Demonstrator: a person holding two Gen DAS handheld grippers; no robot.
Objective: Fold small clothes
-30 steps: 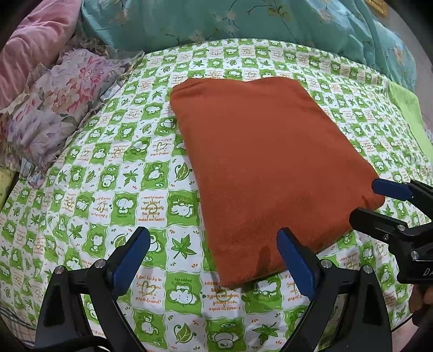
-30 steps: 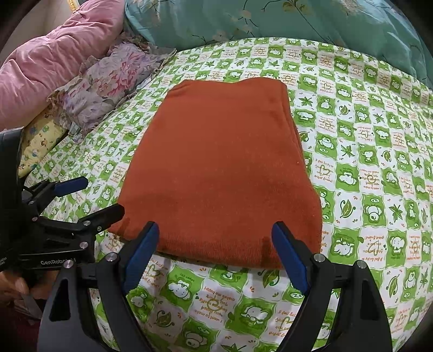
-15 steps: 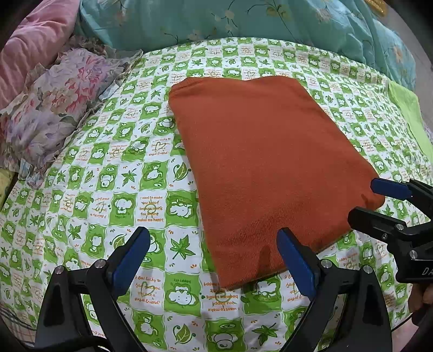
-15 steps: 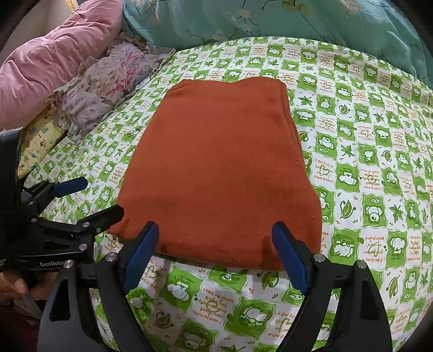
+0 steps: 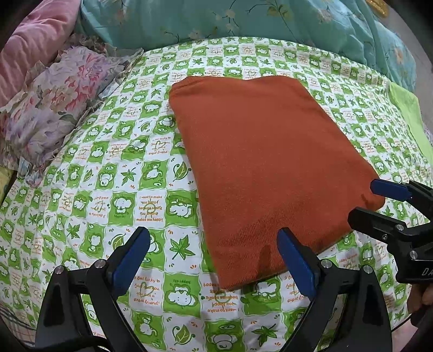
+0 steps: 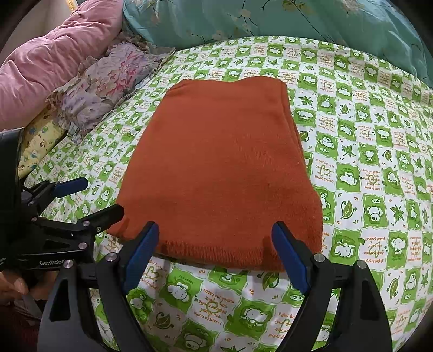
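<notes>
A rust-orange garment [image 5: 265, 162] lies folded flat in a rectangle on the green-and-white checked bedsheet [image 5: 113, 168]; it also shows in the right wrist view [image 6: 224, 168]. My left gripper [image 5: 213, 260] is open and empty, just short of the garment's near left corner. My right gripper [image 6: 215, 254] is open and empty, with its fingers on either side of the garment's near edge. Each gripper shows in the other's view, the right one [image 5: 379, 205] by the near right corner and the left one [image 6: 89, 197] by the near left corner.
A floral pillow [image 5: 51, 108] and a pink quilt [image 6: 51, 62] lie at the left. A teal floral duvet [image 5: 243, 19] runs along the back. A light green cloth [image 5: 411, 116] lies at the right edge of the bed.
Both grippers have drifted slightly; the garment has edged a little closer in the right wrist view. Both stay open and the garment lies still.
</notes>
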